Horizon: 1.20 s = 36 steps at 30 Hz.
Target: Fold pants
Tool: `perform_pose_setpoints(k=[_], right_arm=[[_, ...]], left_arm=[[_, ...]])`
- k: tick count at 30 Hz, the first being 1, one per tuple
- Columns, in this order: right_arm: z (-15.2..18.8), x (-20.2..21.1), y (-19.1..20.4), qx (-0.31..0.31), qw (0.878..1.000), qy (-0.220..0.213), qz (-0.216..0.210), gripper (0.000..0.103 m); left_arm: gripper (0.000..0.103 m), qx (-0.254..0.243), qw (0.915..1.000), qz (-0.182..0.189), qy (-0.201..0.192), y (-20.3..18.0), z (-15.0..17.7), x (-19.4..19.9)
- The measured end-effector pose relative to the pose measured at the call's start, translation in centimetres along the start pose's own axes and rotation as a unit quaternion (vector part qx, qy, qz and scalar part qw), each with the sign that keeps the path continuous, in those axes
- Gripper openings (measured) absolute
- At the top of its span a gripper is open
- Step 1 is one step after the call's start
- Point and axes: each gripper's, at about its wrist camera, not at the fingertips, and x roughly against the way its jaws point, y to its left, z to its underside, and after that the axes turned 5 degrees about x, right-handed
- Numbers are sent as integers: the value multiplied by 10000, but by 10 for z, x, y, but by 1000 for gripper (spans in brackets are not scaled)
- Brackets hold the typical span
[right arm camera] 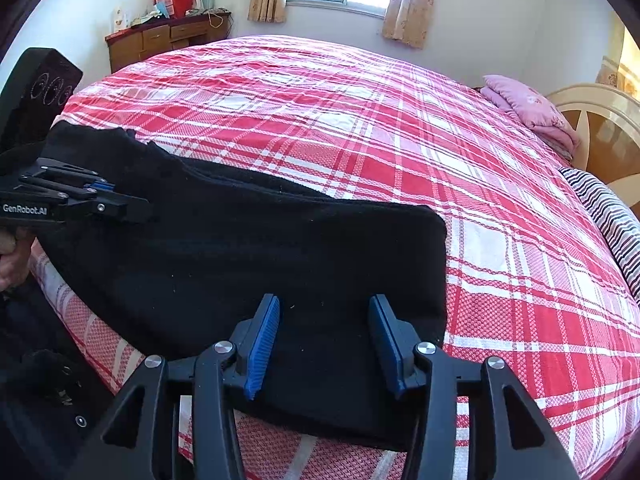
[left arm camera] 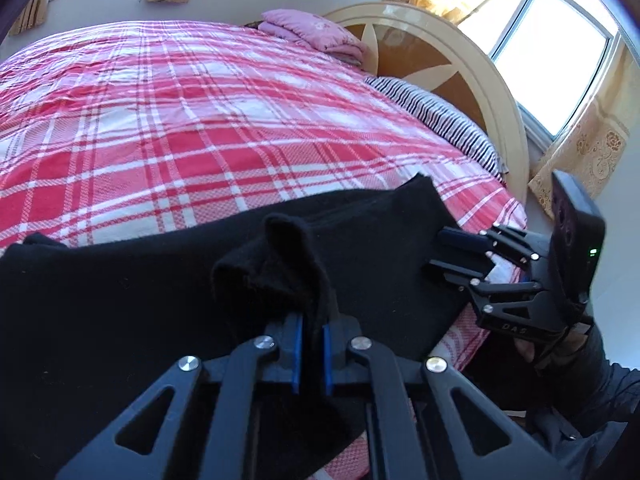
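Note:
Black pants [right arm camera: 280,248] lie flat across the near edge of the bed, on a red and white plaid sheet [right arm camera: 400,140]. In the left wrist view my left gripper [left arm camera: 312,320] is shut on a raised fold of the pants [left arm camera: 140,300], which bunches up above the blue pads. From the right wrist view the left gripper [right arm camera: 128,200] is on the cloth's left part. My right gripper [right arm camera: 325,300] stands open over the pants' near right corner, its blue pads [right arm camera: 262,344] well apart and the cloth flat beneath them. The right gripper [left arm camera: 438,251] sits at the pants' right edge.
A folded pink quilt [left arm camera: 316,32] and a striped pillow [left arm camera: 436,120] lie by the cream and brown headboard [left arm camera: 460,64]. A wooden dresser [right arm camera: 160,40] with clutter stands at the far wall. A person's dark sleeve [left arm camera: 592,380] is at the lower right.

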Motion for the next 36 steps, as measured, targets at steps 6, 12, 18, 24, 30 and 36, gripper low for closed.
perform_pose_setpoints(k=[6, 12, 18, 24, 30, 36], right_arm=[[-2, 7, -4, -118, 9998, -138, 23, 49], [-6, 16, -13, -273, 9990, -320, 137, 49], [-2, 4, -25, -443, 9988, -114, 169, 57], [1, -2, -27, -410, 9990, -13, 184, 57], [-2, 11, -43, -605, 9973, -248, 330, 57], [1, 41, -99, -1666, 9836, -660, 204, 57]], left_arm=[[8, 87, 9998, 126, -89, -3, -4, 18], [8, 324, 9994, 133, -53, 7, -11, 33], [17, 608, 9977, 241, 191, 19, -6, 7], [52, 388, 9989, -173, 215, 9, -1, -2], [74, 532, 9982, -100, -249, 17, -9, 10], [7, 512, 9985, 92, 167, 20, -11, -18]])
